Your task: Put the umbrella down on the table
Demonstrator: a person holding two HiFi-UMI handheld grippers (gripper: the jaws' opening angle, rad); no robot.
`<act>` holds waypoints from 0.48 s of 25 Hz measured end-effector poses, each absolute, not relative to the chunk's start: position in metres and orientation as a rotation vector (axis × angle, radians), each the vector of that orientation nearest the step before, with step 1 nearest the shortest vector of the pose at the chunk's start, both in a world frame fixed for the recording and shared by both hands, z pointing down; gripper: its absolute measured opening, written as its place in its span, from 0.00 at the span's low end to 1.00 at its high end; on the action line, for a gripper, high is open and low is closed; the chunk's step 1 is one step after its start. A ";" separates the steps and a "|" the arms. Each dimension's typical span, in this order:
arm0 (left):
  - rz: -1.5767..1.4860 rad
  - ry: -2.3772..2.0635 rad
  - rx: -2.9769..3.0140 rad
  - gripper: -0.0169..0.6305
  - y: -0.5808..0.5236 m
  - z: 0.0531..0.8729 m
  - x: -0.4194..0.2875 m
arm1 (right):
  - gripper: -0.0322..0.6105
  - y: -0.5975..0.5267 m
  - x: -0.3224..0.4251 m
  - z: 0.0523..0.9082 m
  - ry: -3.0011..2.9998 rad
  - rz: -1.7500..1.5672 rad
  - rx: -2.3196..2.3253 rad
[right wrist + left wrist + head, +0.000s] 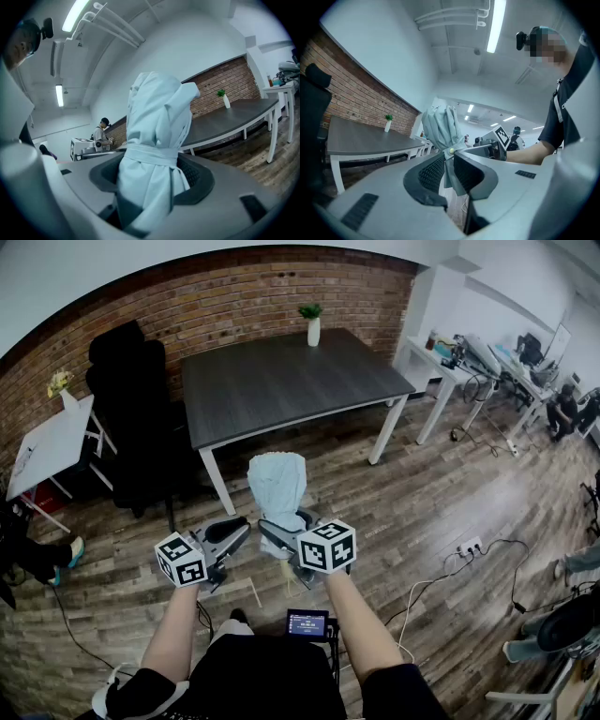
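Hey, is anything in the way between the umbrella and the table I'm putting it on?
Nothing visible does. Only open floor lies between the umbrella and the near edge of the table. The tabletop holds just a small potted plant at its far edge, out of the way.

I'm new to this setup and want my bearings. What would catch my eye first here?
A folded pale-blue umbrella stands upright at centre, clamped in the right gripper, with the left gripper pinching its fabric from beside it. Ahead stands a dark table with a small plant at its far edge, before a brick wall.
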State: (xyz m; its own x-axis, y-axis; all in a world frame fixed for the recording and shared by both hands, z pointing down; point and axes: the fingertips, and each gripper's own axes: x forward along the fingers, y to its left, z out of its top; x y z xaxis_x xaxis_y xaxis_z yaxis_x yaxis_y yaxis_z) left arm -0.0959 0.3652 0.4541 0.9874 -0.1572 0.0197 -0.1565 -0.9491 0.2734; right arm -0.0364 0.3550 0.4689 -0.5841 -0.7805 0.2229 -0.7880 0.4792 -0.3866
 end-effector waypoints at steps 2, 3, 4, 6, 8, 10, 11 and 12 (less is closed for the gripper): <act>-0.004 -0.229 2.858 0.13 0.363 0.453 -0.095 | 0.51 0.352 -0.034 0.468 -2.688 0.715 1.428; -0.005 -0.228 2.859 0.13 0.362 0.453 -0.094 | 0.51 0.351 -0.033 0.467 -2.689 0.714 1.429; -0.005 -0.228 2.860 0.13 0.361 0.453 -0.094 | 0.51 0.350 -0.032 0.467 -2.689 0.713 1.429; -0.006 -0.232 2.861 0.13 0.360 0.454 -0.093 | 0.51 0.349 -0.030 0.468 -2.688 0.712 1.429; -0.004 -0.237 2.859 0.13 0.359 0.454 -0.093 | 0.51 0.348 -0.030 0.468 -2.686 0.714 1.429; -0.003 -0.241 2.854 0.13 0.360 0.453 -0.094 | 0.51 0.348 -0.031 0.468 -2.688 0.717 1.427; -0.004 -0.242 2.851 0.13 0.360 0.452 -0.094 | 0.51 0.348 -0.032 0.468 -2.691 0.721 1.423; -0.003 -0.242 2.852 0.13 0.360 0.453 -0.094 | 0.51 0.348 -0.032 0.468 -2.694 0.725 1.417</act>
